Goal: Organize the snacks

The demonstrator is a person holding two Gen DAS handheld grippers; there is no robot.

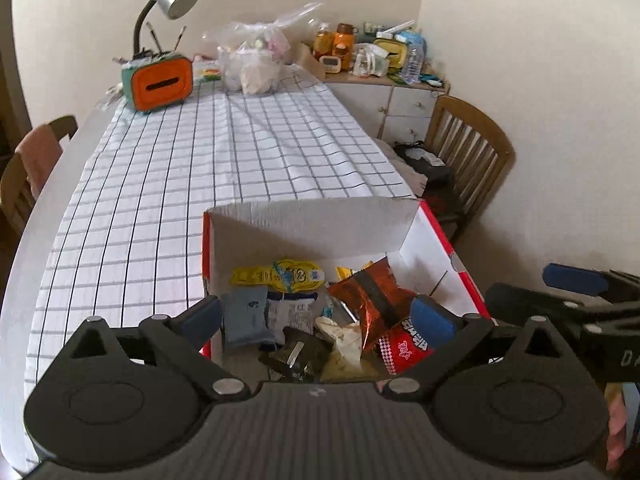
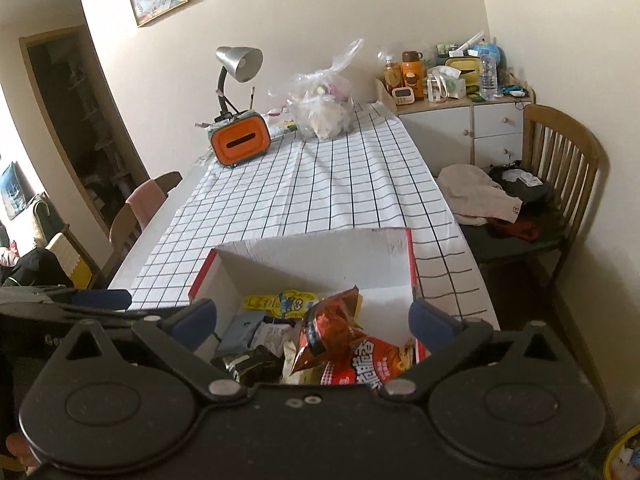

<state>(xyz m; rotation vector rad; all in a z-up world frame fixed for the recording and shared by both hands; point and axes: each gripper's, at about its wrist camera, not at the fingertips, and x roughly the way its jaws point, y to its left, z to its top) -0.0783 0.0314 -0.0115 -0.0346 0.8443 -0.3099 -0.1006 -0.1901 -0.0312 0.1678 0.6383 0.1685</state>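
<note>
We hold both grippers above the near end of the snack box (image 1: 424, 236), which rests on the checked worktop (image 1: 200, 168). The left gripper (image 1: 316, 316) has its jaws fully apart with nothing between the pads. The right gripper (image 2: 316, 320) is likewise spread wide and empty.

All visible snacks lie inside the box. The red chip bag (image 2: 340, 344) lies directly below and ahead of the right gripper, tilted, with its crimped top pointing towards the far wall of the box. The yellow packet (image 1: 280, 276) lies flat near the box centre, long axis across the box. The grey-blue packet (image 1: 244, 314) lies beside the left wall, close to the left gripper's left finger (image 1: 200, 316).

We judge the right gripper nearer the red chip bag and the left gripper nearer the grey-blue packet. No loose snack shows on the worktop itself.
</note>
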